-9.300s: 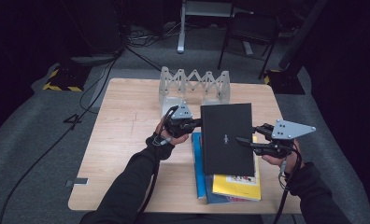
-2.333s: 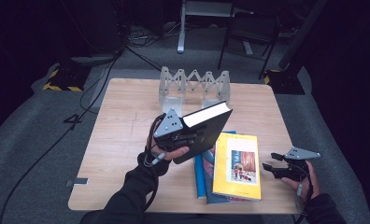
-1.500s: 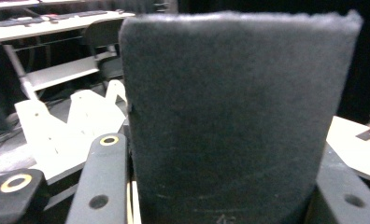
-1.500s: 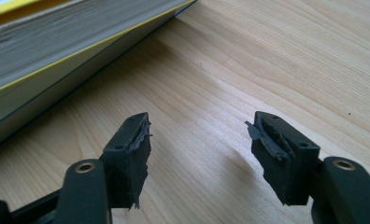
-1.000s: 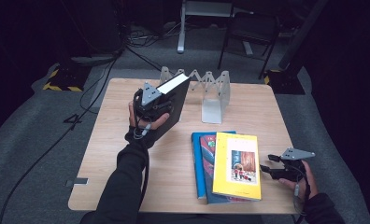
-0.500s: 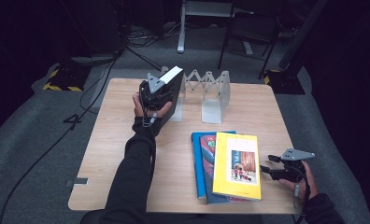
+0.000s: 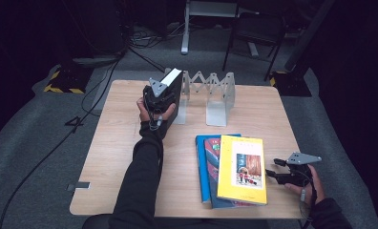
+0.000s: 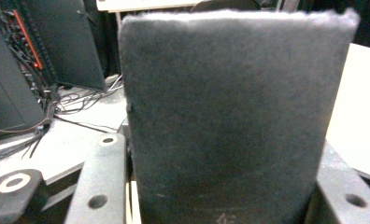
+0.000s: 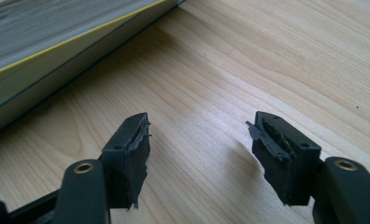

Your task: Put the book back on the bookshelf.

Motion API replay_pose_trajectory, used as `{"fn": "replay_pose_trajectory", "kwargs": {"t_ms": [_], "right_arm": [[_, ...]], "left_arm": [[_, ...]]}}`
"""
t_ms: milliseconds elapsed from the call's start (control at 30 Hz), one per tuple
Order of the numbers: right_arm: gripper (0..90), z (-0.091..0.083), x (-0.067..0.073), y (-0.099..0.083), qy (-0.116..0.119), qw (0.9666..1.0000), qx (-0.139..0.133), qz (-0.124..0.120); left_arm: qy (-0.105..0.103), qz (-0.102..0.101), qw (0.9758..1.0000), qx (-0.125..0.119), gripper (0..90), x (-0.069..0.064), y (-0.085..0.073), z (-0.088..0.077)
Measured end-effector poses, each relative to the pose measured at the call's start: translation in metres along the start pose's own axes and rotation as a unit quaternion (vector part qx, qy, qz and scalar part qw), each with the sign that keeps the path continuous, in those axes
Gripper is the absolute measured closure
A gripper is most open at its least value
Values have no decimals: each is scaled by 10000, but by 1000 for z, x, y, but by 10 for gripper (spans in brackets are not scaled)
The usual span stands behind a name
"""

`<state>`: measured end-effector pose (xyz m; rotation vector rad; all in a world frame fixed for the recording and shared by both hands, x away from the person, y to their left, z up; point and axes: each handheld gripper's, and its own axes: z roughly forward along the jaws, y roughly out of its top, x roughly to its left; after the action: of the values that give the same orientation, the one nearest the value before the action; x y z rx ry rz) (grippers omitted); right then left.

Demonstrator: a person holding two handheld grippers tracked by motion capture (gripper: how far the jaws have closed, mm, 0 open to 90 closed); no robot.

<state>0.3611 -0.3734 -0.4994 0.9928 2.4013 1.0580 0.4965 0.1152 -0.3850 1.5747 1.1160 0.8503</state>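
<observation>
**Left tongs** [image 7: 164, 98]: clamped on a thick black hardcover book with white page edges [image 7: 172, 93], one jaw on each cover; in the left gripper view the dark cover [image 8: 230, 116] stands between the two jaws. The book is carried upright at the far left of the counter, at the left end of the rack.

**Right tongs** [image 7: 271, 168]: spread and empty, resting low over the bare wood [image 9: 248, 70] at the near right edge, just beside the stack.

**Change since the earlier frames:** the black book, once flat on top of the stack and then lifted, has travelled away from the stack to the rack's left end and has been turned upright. The right hand has kept its place.

**Folding grey metal book rack** [image 7: 211, 90]: zigzag frame with upright plates, at the far middle of the counter; the slots to the book's right look free.

**Stack of flat books:** a yellow-covered picture book [image 7: 242, 169] on top of blue ones [image 7: 204, 167], near right, well apart from the rack.

**Light wooden counter** [image 7: 115, 157]: otherwise bare.

**Judgement:** shelving of the first book looks nearly done; lowering and release should follow, and the stack still waits.
</observation>
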Motion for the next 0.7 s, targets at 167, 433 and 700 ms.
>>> {"fn": "replay_pose_trajectory", "kwargs": {"t_ms": [167,433,700], "right_arm": [[366,1,2,0,12,10000,36,-65],[366,2,3,1,-2,10000,56,-71],[365,2,4,1,-11,9999,68,-72]], "left_arm": [[48,48,9999,-109,514,-4,-10,-9],[151,-79,9996,-238,506,-6,-30,-26],[152,-131,9995,-255,488,-7,-44,-31]]}}
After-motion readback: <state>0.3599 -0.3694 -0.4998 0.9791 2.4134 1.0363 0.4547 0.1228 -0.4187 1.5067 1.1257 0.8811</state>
